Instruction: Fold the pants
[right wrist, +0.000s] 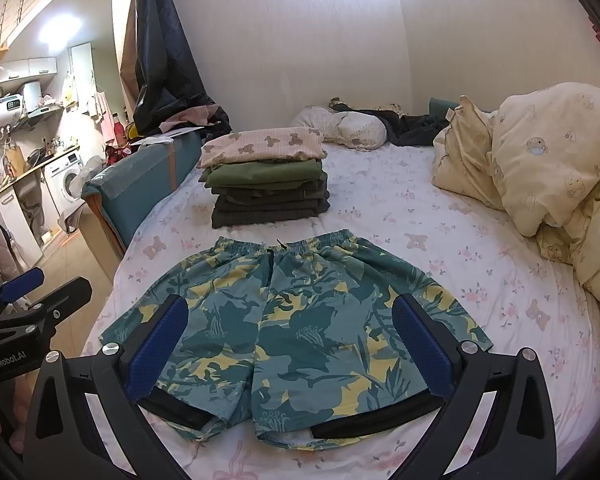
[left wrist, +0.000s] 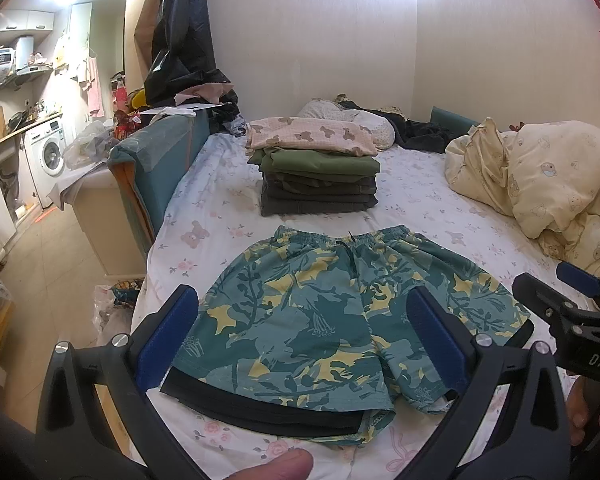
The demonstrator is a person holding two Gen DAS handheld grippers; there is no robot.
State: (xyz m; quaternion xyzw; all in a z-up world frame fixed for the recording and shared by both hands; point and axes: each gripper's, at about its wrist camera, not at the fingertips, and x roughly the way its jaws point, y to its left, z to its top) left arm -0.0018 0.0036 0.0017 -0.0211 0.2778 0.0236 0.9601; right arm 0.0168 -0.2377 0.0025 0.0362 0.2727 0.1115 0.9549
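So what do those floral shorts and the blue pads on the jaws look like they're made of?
Floral shorts: thin matte woven fabric, probably polyester or cotton blend; it lies limp, with a gathered elastic waistband. Blue pads: likely rubber or textured plastic, going by the fine ribbed surface.

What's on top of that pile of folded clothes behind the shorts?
A pink bear-print garment tops the pile, over a green piece and dark ones. How many pieces, or what each is, stays covered.
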